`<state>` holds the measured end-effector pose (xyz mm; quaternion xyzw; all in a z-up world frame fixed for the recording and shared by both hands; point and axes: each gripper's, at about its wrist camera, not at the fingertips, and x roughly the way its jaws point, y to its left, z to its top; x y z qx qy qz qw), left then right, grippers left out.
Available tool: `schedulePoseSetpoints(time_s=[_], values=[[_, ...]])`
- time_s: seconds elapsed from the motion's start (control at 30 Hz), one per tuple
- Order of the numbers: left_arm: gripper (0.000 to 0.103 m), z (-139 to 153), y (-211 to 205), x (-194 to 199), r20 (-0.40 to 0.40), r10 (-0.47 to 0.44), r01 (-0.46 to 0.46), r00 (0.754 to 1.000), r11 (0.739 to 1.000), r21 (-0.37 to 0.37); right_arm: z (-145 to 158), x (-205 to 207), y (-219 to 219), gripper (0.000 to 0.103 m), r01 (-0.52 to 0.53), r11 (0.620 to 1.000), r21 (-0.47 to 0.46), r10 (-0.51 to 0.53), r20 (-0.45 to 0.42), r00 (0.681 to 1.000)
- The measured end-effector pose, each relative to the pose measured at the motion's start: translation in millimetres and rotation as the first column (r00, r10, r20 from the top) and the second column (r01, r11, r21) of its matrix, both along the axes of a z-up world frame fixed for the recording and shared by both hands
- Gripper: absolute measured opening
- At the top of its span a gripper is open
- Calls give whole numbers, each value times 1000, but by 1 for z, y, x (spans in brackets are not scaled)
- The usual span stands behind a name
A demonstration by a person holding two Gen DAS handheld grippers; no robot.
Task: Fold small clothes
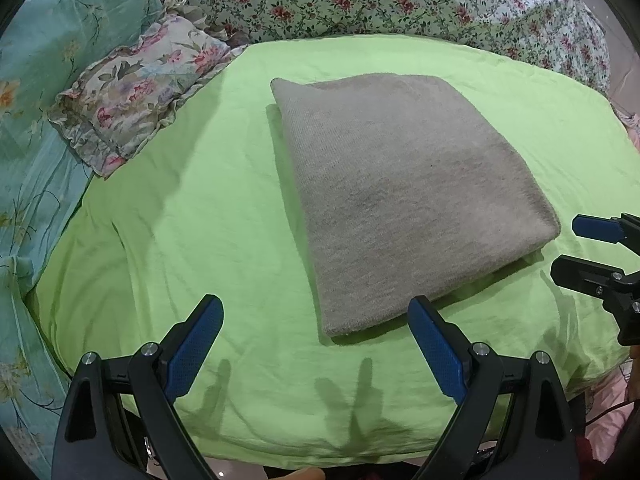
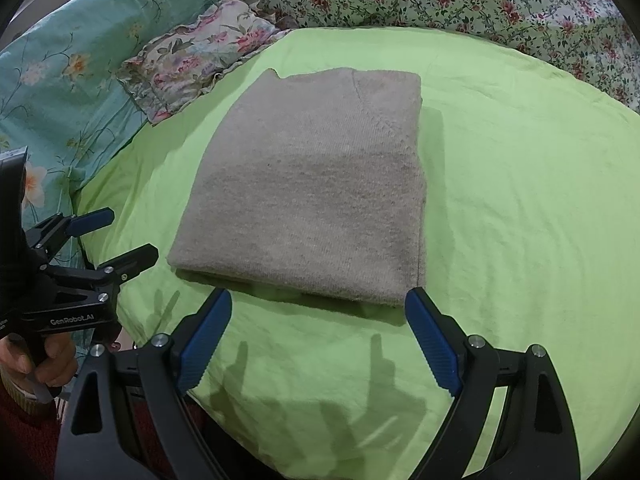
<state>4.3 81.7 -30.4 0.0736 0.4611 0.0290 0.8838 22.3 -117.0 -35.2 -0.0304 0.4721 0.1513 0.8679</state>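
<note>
A grey knit garment lies folded into a neat rectangle on the light green sheet; it also shows in the right wrist view. My left gripper is open and empty, just in front of the garment's near edge. My right gripper is open and empty, close to the garment's near edge. The right gripper also shows at the right edge of the left wrist view, open. The left gripper shows at the left of the right wrist view, open, held by a hand.
A frilled floral pillow lies at the sheet's far left. A teal floral quilt runs along the left. A white flowered blanket is heaped behind the sheet. The sheet's front edge drops off near me.
</note>
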Motion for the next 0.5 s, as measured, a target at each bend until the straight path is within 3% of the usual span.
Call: schedulePoseSetpoints(time_s=[0.5], values=[[94,-1,1,0,-7,-7,7,1000,1000,-2,-1,1,2,89,-1,1000,-2,1,-9,1000]])
